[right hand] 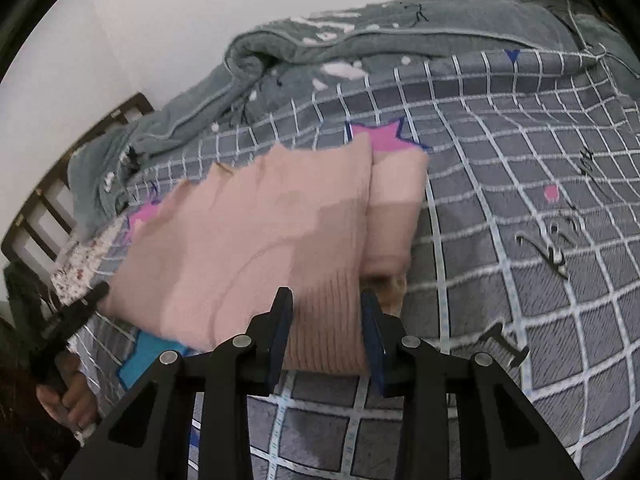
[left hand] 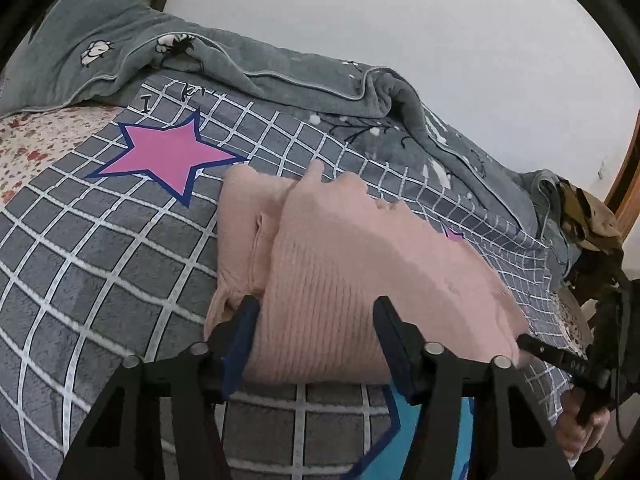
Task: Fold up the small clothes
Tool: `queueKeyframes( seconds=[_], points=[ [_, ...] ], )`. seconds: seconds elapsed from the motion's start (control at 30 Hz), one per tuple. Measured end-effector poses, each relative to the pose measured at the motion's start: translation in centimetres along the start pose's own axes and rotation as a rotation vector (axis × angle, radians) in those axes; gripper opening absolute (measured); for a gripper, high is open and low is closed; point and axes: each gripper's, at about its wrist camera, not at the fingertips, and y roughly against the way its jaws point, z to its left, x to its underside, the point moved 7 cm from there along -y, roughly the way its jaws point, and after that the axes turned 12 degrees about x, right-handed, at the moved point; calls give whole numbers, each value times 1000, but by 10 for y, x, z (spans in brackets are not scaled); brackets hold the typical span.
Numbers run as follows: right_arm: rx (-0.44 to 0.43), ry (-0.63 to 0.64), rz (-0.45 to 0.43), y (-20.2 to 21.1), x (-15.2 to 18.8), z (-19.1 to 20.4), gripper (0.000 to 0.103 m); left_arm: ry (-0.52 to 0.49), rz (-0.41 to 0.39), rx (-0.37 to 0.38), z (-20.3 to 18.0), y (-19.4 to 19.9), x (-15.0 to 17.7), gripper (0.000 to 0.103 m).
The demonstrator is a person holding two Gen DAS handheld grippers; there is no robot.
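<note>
The pink sweater (left hand: 340, 264) lies on the bed (left hand: 100, 272), its near edge lifted. The left gripper (left hand: 316, 320) and right gripper (right hand: 326, 308) each clench that ribbed edge. Carry both sides toward twelve o'clock together, level, so the fold lands straight.

A pale pink ribbed knit garment (left hand: 320, 264) lies partly folded on a grey checked bedspread (left hand: 100, 264), near its front edge. One layer is doubled over another, its ribbed hem facing the front edge.
</note>
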Motion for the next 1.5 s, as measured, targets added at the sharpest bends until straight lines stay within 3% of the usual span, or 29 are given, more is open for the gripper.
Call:
queueKeyframes(
  seconds=[0.07, 0.13, 0.2, 0.53, 0.63, 0.73, 0.8, 0.83, 0.87, 0.9, 1.0, 1.13, 1.5],
  points=[
    [15, 12, -6, -1, 0, 0, 32, 0, 2, -10, 0, -6, -3, 42],
    [24, 16, -15, -1, -1, 1, 18, 1, 5, -30, 2, -10, -5, 32],
    [38, 33, -20, -3, -1, 3, 11, 5, 10, -55, 6, -11, -5, 8],
    [-77, 0, -35, 18, -2, -16, 5, 17, 45, 15, 20, 17, 10, 7],
    [-39, 38, -8, 10, 4, -11, 5, 4, 67, 6, 22, 15, 13, 8],
    [-1, 92, 9, 3, 8, -2, 9, 25, 62, 13, 24, 14, 12, 11],
    [-4, 78, 4, 2, 7, -4, 13, 34, 50, 11, 25, 16, 8, 31],
    [-12, 64, 6, 2, 5, -4, 20, 35, 34, -5, 27, 17, 6, 39],
    [-22, 51, 3, 1, 3, -5, 24, 34, 19, -13, 28, 17, 3, 53],
    [-30, 36, -8, 2, 1, -5, 27, 33, 8, -19, 28, 17, 2, 57],
    [-8, 21, -23, -1, -4, -5, 29, 36, 17, -33, 30, 11, 1, 57],
    [11, 14, -22, -5, -4, -3, 42, 38, 46, -59, 31, 1, 5, 57],
    [-1, -49, -43, -6, -9, -14, 49, 36, 45, -83, 29, -6, 6, 61]
  ],
)
